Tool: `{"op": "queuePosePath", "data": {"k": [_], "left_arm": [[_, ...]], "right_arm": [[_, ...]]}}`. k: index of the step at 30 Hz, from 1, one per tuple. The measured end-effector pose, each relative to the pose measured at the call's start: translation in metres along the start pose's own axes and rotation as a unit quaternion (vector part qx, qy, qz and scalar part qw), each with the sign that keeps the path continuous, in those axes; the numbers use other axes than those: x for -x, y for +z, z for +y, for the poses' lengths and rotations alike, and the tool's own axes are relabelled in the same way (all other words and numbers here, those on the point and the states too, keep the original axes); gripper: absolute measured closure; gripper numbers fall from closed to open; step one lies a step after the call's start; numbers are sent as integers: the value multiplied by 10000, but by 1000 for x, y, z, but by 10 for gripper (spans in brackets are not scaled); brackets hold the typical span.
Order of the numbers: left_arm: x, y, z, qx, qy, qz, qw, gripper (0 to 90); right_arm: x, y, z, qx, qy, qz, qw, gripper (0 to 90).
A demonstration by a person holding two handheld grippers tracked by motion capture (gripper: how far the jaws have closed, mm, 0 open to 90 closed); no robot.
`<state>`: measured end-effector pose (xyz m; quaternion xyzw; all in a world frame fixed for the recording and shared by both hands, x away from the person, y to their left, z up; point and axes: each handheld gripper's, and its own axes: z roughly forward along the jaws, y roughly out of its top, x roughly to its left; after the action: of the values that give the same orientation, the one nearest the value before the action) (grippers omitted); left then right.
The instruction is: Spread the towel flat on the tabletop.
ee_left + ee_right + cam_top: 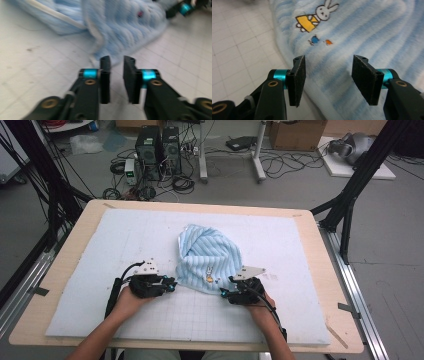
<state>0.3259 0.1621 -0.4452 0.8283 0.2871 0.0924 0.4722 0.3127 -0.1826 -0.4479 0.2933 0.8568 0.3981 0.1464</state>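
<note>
A light blue striped towel [207, 257] lies crumpled in the middle of the white gridded mat [115, 245]. It carries a small rabbit print [317, 16] near its front edge. My left gripper [172, 284] rests low on the mat just left of the towel's front corner. In the left gripper view its jaws [117, 61] stand a narrow gap apart with nothing between them, and the towel [125, 22] lies just ahead. My right gripper [225, 292] is at the towel's front right edge. Its jaws [328, 61] stand wide apart above the towel [362, 30], and the pads are not pressing on it.
The mat covers a wooden table [75, 235] with a bare rim all round. Behind the table, computer towers [157, 150], cables and a cardboard box [295, 132] sit on the floor. Black frame legs [350, 195] stand at both sides.
</note>
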Motion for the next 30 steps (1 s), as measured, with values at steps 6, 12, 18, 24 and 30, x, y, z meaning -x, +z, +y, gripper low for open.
{"op": "queuePosePath", "data": {"k": [6, 12, 18, 24, 30], "left_arm": [[-2, -8, 3, 389, -38, 132, 9991, 597], [3, 1, 2, 163, -80, 79, 9998, 428], [6, 10, 4, 22, -14, 17, 10000, 396], [9, 25, 8, -276, 83, 85, 9995, 501], [9, 23, 8, -422, 261, 108, 9987, 800]], "right_arm": [[-3, 3, 2, -90, -76, 490, 9987, 834], [-8, -3, 2, -269, -147, 1304, 9910, 845], [-23, -8, 3, -338, -437, 2171, 9746, 779], [-5, -17, 3, 192, 91, 1581, 9872, 597], [10, -24, -2, 399, 515, 781, 9948, 525]]}}
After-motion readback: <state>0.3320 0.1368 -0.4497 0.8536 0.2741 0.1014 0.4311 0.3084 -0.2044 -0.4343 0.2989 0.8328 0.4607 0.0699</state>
